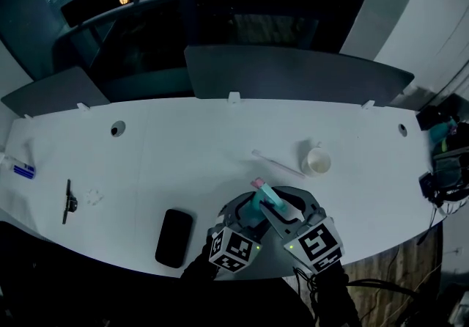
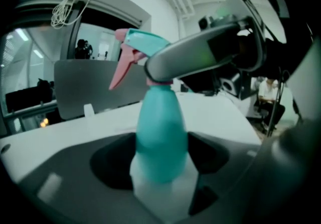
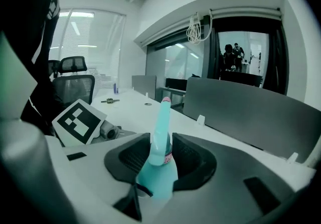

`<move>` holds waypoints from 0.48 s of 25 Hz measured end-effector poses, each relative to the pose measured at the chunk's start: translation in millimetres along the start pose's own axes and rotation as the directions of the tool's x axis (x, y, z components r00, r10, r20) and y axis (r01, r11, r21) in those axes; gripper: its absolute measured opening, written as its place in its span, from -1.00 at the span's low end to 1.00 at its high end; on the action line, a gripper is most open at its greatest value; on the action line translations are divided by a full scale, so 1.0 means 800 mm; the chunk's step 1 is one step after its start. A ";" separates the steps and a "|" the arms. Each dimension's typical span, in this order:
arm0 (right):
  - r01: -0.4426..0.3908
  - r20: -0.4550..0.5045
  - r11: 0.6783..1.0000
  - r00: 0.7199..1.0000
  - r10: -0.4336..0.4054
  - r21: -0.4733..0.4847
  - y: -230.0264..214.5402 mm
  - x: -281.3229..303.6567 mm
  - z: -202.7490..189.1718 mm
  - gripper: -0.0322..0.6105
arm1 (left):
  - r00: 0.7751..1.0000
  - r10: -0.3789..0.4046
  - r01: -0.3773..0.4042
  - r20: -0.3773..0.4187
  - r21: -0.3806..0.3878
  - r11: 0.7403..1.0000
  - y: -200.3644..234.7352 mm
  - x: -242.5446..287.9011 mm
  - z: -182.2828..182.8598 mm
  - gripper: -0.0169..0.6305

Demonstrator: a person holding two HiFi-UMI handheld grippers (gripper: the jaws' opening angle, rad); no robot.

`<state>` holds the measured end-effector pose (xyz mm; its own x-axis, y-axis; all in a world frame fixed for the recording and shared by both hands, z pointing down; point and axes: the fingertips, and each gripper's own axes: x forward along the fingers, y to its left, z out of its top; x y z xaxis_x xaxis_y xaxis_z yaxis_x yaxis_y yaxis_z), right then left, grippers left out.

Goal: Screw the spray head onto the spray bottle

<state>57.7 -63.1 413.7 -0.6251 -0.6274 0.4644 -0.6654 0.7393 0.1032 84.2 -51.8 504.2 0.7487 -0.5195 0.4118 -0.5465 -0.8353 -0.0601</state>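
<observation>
A teal spray bottle with a white base stands upright between my left gripper's jaws, which press on its sides. The teal spray head with its pink trigger sits on the bottle's neck. My right gripper is shut on the spray head at the collar, with the bottle below. One of its grey fingers crosses the left gripper view. In the head view both grippers, left and right, meet over the bottle at the table's near edge.
On the white table lie a black phone, a white cup, a thin white tube, a black tool and a blue-and-white item at far left. Grey dividers line the back edge.
</observation>
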 end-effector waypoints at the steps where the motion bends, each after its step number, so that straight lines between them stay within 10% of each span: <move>1: 0.005 0.011 1.000 1.000 -0.006 0.018 -0.001 0.000 -0.001 -0.47 | 1.000 -0.001 0.001 0.000 0.003 1.000 0.000 0.000 0.001 0.07; 12: -0.033 0.055 0.987 0.998 0.025 0.156 -0.004 0.003 -0.005 -0.47 | 1.000 -0.018 0.018 0.006 0.006 1.000 -0.001 0.001 0.000 0.07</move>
<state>60.1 -66.1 417.7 -0.6632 -0.6212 0.4175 -0.6995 0.7128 -0.0506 85.3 -52.0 504.6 0.7604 -0.5055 0.4078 -0.5310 -0.8454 -0.0578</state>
